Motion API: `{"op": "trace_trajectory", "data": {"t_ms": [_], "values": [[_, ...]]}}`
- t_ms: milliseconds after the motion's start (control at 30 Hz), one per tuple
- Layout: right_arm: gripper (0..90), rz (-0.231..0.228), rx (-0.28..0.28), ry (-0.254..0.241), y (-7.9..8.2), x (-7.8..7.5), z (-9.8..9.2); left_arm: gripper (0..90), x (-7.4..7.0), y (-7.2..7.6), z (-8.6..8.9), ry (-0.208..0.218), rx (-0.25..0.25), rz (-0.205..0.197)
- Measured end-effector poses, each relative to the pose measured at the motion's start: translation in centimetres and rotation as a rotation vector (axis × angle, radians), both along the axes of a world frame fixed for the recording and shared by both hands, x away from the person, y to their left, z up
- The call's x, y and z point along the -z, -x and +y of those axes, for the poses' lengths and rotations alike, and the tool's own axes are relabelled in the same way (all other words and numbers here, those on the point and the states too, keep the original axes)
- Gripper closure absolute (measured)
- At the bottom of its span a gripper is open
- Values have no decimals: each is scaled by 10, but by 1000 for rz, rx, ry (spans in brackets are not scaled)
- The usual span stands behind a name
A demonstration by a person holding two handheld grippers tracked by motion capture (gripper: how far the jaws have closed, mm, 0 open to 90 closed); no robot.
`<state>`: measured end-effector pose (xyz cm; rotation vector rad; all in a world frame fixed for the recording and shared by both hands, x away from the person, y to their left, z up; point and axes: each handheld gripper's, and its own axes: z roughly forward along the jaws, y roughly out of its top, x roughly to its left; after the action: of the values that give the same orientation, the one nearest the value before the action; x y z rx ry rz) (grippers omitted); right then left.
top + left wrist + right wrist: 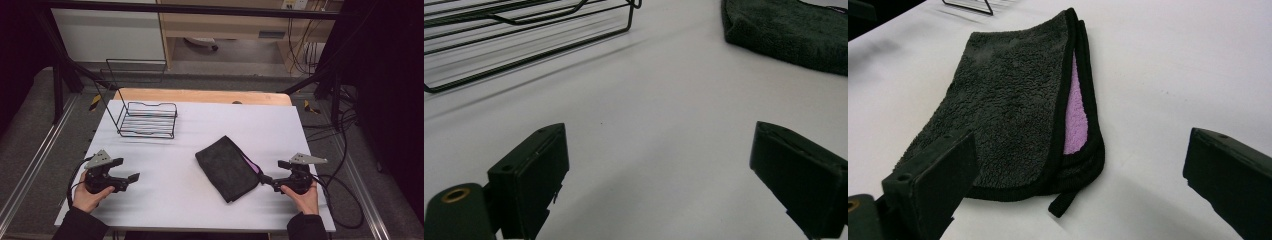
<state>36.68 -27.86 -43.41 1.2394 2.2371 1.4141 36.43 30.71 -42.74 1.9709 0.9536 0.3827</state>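
a folded dark towel (229, 168) lies flat on the white table (190, 200), a little right of the middle, slanting from upper left to lower right. a strip of purple lining peeks out along its right edge, and in the right gripper view a short black loop (1064, 202) hangs off its near corner. the right tool (272, 174) sits low at the table's right side, pointed at the towel's right edge and just beside it, not touching that i can see. its jaws stand wide with nothing between them; in the right gripper view the towel (1013, 105) lies ahead of them, nearer the left jaw. the left tool (127, 170) is well apart from the towel, over the left part of the table, held in a hand (90, 197) that comes up from the near edge. its jaws are wide too and bare table shows between them. a black wire rack (148, 119) stands on the table's far left part, beyond the left tool, and its near rim shows at the top of the left gripper view.
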Motion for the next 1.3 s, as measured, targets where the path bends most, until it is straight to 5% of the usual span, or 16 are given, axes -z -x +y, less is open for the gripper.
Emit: {"op": "trace_trajectory", "data": {"t_ms": [867,1300], "values": [[60,-1,-50,83,4,-9,41,90,2,1,-1,-19,-9,3],[308,13,-200,169,21,-9,100,98,1,2,-1,-30,-17,4]]}}
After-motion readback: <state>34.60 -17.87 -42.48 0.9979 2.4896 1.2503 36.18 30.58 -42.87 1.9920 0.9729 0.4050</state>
